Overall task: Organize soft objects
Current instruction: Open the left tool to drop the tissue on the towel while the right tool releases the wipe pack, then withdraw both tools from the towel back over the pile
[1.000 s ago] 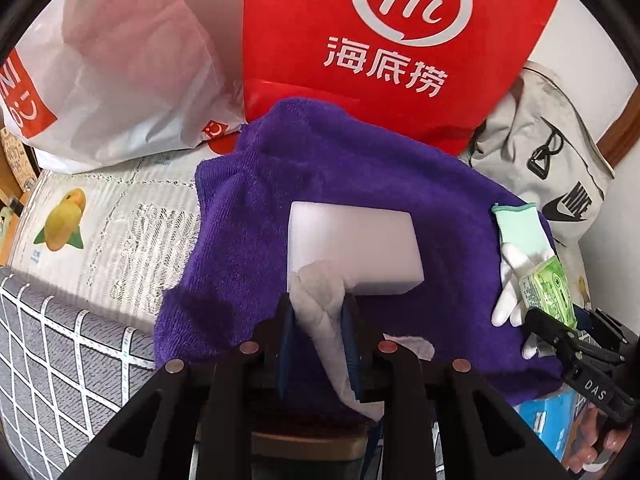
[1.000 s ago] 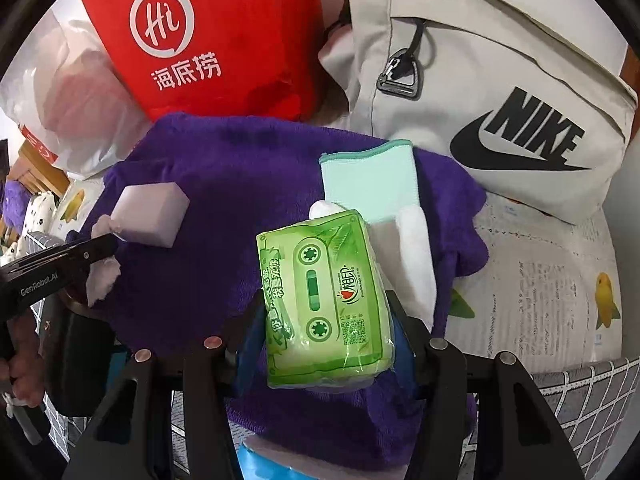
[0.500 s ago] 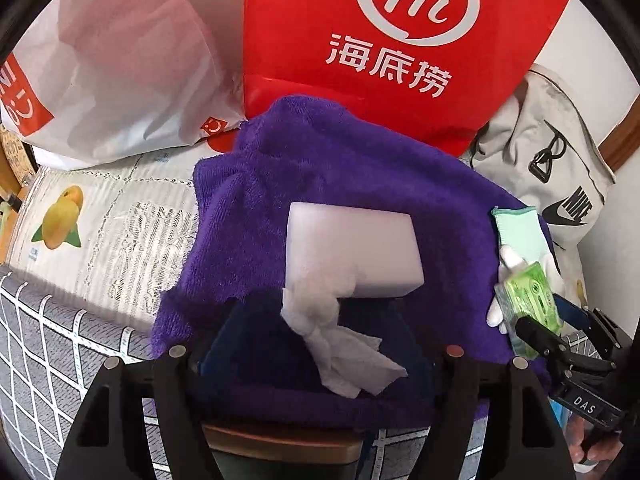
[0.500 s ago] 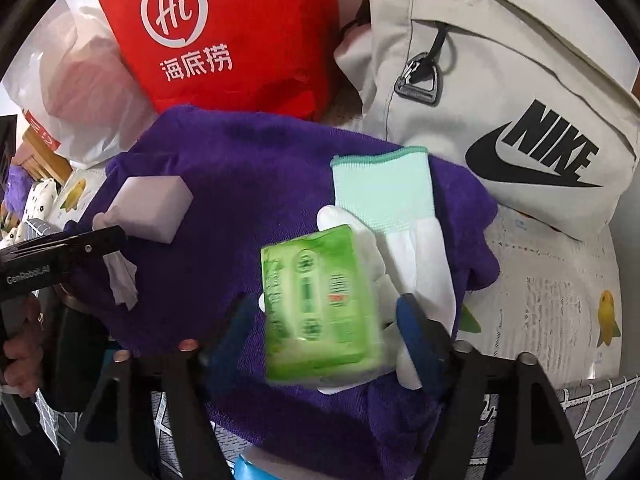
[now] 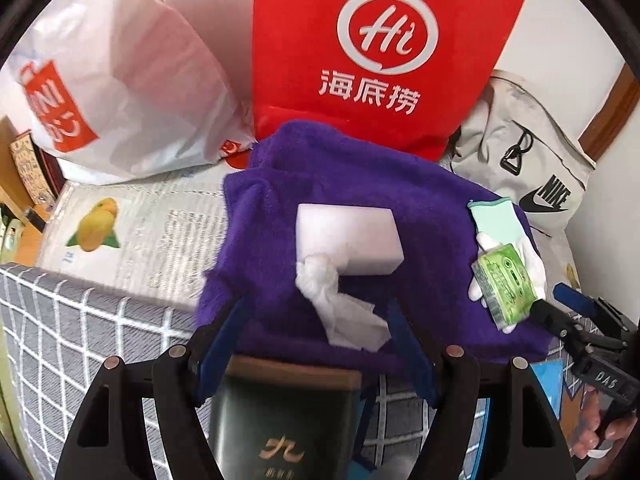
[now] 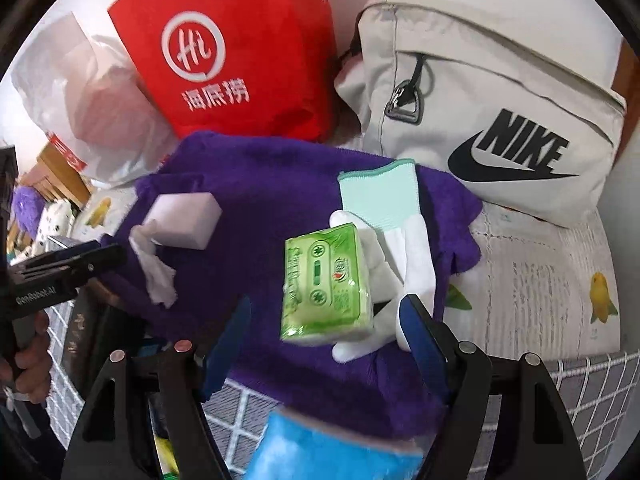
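A purple towel (image 5: 360, 192) (image 6: 260, 184) lies spread on the bed. On it rest a white sponge block (image 5: 348, 236) (image 6: 184, 220) and a crumpled white tissue (image 5: 340, 308) (image 6: 156, 268) at the block's near corner. My left gripper (image 5: 316, 324) (image 6: 100, 256) is open, its blue pads wide apart on either side of the tissue without touching it. To the right, a green tissue pack (image 6: 324, 284) (image 5: 506, 284) lies tilted on a white glove with a mint cuff (image 6: 380, 196) (image 5: 490, 220). My right gripper (image 6: 324, 320) (image 5: 554, 300) is open, pads clear of the pack.
A red paper bag (image 5: 384, 48), a white plastic bag (image 5: 120, 80) and a beige Nike backpack (image 6: 500, 100) stand behind the towel. A dark box (image 5: 280, 420) and a blue soft item (image 6: 332, 448) sit near the grey grid-patterned bed edge (image 5: 80, 340).
Both grippers opened. The left let go of the tissue and the right let go of the green pack, which now lies on the glove. Both drew back and up.
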`<move>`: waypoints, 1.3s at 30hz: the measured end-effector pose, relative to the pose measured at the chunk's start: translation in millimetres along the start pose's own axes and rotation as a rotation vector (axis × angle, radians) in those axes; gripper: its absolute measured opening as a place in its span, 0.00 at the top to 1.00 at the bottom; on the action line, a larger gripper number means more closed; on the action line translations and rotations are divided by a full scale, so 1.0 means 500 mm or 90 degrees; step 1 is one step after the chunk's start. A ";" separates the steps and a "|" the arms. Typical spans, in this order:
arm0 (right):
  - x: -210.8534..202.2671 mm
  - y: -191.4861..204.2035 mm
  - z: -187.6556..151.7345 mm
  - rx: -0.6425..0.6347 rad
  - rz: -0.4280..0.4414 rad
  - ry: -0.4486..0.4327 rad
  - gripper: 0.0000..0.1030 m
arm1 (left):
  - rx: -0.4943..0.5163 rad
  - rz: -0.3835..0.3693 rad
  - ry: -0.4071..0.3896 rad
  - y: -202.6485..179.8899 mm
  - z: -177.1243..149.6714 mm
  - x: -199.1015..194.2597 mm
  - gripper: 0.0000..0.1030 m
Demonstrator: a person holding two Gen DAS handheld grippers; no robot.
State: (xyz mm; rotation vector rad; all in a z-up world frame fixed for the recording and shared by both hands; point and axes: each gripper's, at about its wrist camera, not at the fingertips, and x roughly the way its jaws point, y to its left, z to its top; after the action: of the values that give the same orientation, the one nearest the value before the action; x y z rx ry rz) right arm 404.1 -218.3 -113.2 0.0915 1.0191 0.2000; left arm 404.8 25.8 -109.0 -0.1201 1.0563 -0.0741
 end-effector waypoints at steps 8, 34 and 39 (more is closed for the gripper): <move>-0.088 0.028 -0.070 -0.006 0.006 -0.043 0.26 | 0.034 0.030 -0.023 0.004 -0.068 -0.079 0.30; -0.214 0.105 -0.455 -0.094 0.069 -0.060 0.32 | 0.011 -0.019 -0.021 0.029 -0.379 -0.154 0.30; -0.162 0.112 -0.479 -0.123 0.062 -0.055 0.32 | 0.021 -0.028 -0.018 0.025 -0.408 -0.145 0.30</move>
State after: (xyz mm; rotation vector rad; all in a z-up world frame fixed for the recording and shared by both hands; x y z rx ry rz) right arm 151.9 -184.7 -160.9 -0.0259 0.9048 0.3792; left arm 191.3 34.1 -147.5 -0.1138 1.0241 -0.1295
